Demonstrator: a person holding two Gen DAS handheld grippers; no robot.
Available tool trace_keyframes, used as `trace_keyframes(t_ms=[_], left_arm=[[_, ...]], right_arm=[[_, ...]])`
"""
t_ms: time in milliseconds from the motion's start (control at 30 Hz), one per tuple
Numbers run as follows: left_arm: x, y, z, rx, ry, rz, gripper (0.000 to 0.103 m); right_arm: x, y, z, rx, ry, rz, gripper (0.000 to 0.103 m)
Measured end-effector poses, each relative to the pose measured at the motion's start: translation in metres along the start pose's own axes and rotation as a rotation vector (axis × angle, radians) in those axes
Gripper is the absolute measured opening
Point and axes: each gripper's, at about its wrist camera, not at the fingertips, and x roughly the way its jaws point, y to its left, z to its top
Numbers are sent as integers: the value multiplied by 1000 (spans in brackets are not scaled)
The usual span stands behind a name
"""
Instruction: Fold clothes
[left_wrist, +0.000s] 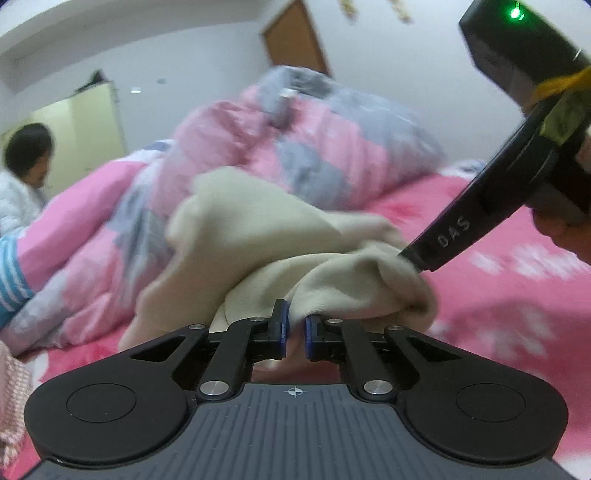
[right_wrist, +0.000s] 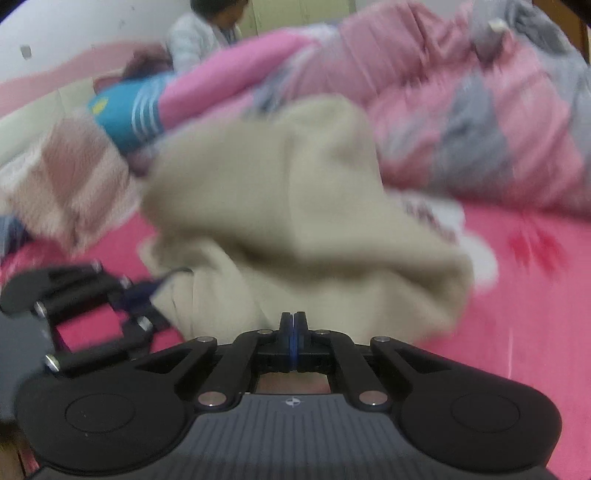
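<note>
A cream garment (left_wrist: 258, 229) lies bunched and partly lifted over a pink bed sheet (left_wrist: 498, 295). My left gripper (left_wrist: 295, 328) is closed to a narrow gap with a fold of that cloth pinched between its blue pads. From the upper right, my right gripper (left_wrist: 410, 258) reaches in, its tip buried in a bunched edge of the cloth. In the right wrist view the right gripper (right_wrist: 293, 321) has its pads pressed together at the garment's (right_wrist: 295, 192) near edge. The left gripper (right_wrist: 155, 288) grips the cloth's left edge. Both views are motion-blurred.
A pink and grey duvet (left_wrist: 295, 140) is heaped behind the garment. A person (left_wrist: 26, 162) sits at the far side of the bed. A blue striped item (right_wrist: 125, 114) and a pink checked blanket (right_wrist: 66, 173) lie to the left. Bare sheet (right_wrist: 517, 314) spreads to the right.
</note>
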Motion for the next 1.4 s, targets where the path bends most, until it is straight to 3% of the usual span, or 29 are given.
trace_keyframes(t_ms=[133,267,333,400,467,600,667,700,767,833,867,1067,1400], left_arm=[[-9,-2,-14,-12,20,-12,10],[-15,18,-17,-134,3,-29,16],[-16,24,-19,-162,-17,-17,26],[-14,30,-23,-189,-7,-15,29],[-12,36,-26,-216,6,-13,30],[-9,49,-32,-286,33,-15,35],[-8,55,-35,-324,47,-17,39],[-8,58,-36,-343,54,-17,39],[-8,61,-38,-361,59,-16,40],[-11,58,-37,-350,51,-10,40],[-12,56,-37,-342,46,-7,41],[-21,51,-36,-324,-3,14,45],[-32,50,-36,-319,-68,-28,54]], right_arm=[[-21,-7,-17,-4,-13,-74,0],[-43,-6,21,18,-104,-81,4],[-42,3,45,21,-140,-65,23],[-30,17,72,29,-162,-48,74],[-7,32,96,25,-168,-50,88],[57,59,124,-11,-94,-120,101],[81,65,123,-42,-23,-164,97],[90,66,119,-56,14,-185,85],[104,67,111,-80,73,-217,71],[91,60,100,-86,58,-212,45],[82,58,96,-97,49,-221,27],[12,40,60,-102,-44,-281,23],[-65,-45,-35,238,-100,-301,22]])
